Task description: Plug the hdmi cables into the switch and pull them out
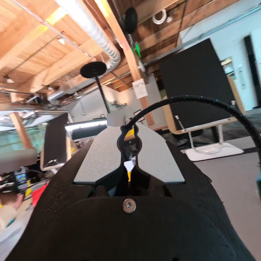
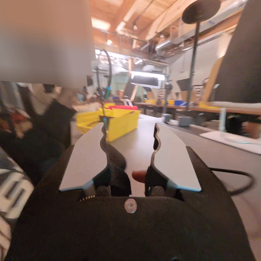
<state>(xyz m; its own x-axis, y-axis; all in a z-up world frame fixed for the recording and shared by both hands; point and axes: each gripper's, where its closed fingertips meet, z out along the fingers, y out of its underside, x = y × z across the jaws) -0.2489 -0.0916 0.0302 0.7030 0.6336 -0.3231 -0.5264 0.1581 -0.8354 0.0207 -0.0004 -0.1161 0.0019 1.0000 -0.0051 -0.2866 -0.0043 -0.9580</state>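
Black braided cable [image 1: 183,98] arcs up from the tips of the left gripper [image 1: 129,129], whose fingers pinch it, likely to carry it clear of the grey table [image 1: 226,183]. Ahead of the spread, empty right gripper [image 2: 129,125] sits a yellow bin [image 2: 122,121]. No switch shows in either view; the cable's plug is cut off at the right edge.

Counted across both views: two pairs of grey-plated black tongs, one [image 1: 129,127] nipping one black braided cable [image 1: 197,98], the other [image 2: 129,127] parted; one yellow plastic bin [image 2: 120,124] at frame centre with one red bin [image 2: 124,107] behind it; one grey tabletop [image 2: 141,141].
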